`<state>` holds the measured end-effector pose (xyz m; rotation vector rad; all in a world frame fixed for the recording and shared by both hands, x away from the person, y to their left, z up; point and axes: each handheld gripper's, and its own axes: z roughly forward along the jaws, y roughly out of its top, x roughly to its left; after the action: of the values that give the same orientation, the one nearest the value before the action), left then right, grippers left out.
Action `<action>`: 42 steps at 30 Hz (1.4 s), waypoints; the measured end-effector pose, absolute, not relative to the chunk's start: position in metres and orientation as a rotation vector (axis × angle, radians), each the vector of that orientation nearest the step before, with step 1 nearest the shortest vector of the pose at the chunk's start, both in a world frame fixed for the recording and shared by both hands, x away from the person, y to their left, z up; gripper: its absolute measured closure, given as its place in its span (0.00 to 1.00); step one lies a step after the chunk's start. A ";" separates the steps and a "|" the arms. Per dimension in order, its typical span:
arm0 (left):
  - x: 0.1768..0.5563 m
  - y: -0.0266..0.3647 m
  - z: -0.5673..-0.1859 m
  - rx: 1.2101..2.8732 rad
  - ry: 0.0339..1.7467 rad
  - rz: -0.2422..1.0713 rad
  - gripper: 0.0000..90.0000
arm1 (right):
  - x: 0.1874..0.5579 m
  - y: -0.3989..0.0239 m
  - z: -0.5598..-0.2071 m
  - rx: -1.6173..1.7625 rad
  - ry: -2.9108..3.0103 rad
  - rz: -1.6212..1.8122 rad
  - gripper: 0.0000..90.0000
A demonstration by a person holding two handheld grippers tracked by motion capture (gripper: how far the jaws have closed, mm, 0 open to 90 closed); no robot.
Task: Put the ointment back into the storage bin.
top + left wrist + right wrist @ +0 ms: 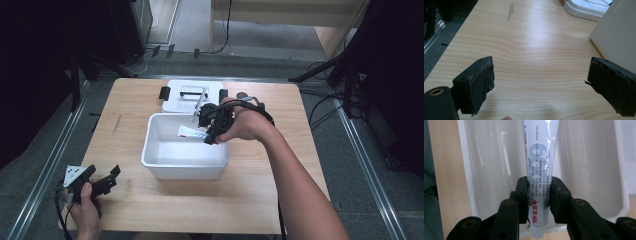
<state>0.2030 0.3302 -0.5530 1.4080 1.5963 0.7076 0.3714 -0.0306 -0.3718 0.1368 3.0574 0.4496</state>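
One tube (537,170) clamped in right hand-held gripper (539,197) over bin (599,170).

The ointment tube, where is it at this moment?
The ointment tube is clamped in the right hand-held gripper, held over the open white bin near its far right corner in the high view.

A light wooden counter (125,205) carries a white bin (182,167) at centre, its white lid (172,100) just behind.
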 end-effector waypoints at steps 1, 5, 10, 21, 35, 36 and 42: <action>0.203 0.330 -0.553 1.408 1.597 0.707 0.08 | 0.370 -0.030 -0.372 0.122 3.059 0.446 0.80; 0.203 0.330 -0.553 1.407 1.599 0.705 0.08 | 0.369 -0.026 -0.376 0.081 3.066 0.441 0.80; 0.203 0.330 -0.553 1.406 1.598 0.704 0.08 | 0.369 -0.025 -0.381 0.062 3.075 0.415 0.80; 0.203 0.331 -0.553 1.404 1.598 0.704 0.08 | 0.366 -0.023 -0.391 0.031 3.097 0.360 0.79; 0.203 0.331 -0.553 1.404 1.597 0.704 0.08 | 0.367 -0.020 -0.407 0.015 3.121 0.334 0.79; 0.203 0.331 -0.553 1.404 1.597 0.703 0.08 | 0.367 -0.020 -0.407 0.015 3.121 0.334 0.79; 0.203 0.331 -0.553 1.404 1.596 0.703 0.08 | 0.366 -0.016 -0.417 0.023 3.134 0.263 0.79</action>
<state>0.2031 0.3306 -0.5532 1.4039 1.5963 0.7033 0.3656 -0.0159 -0.4165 0.0228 3.1343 0.2628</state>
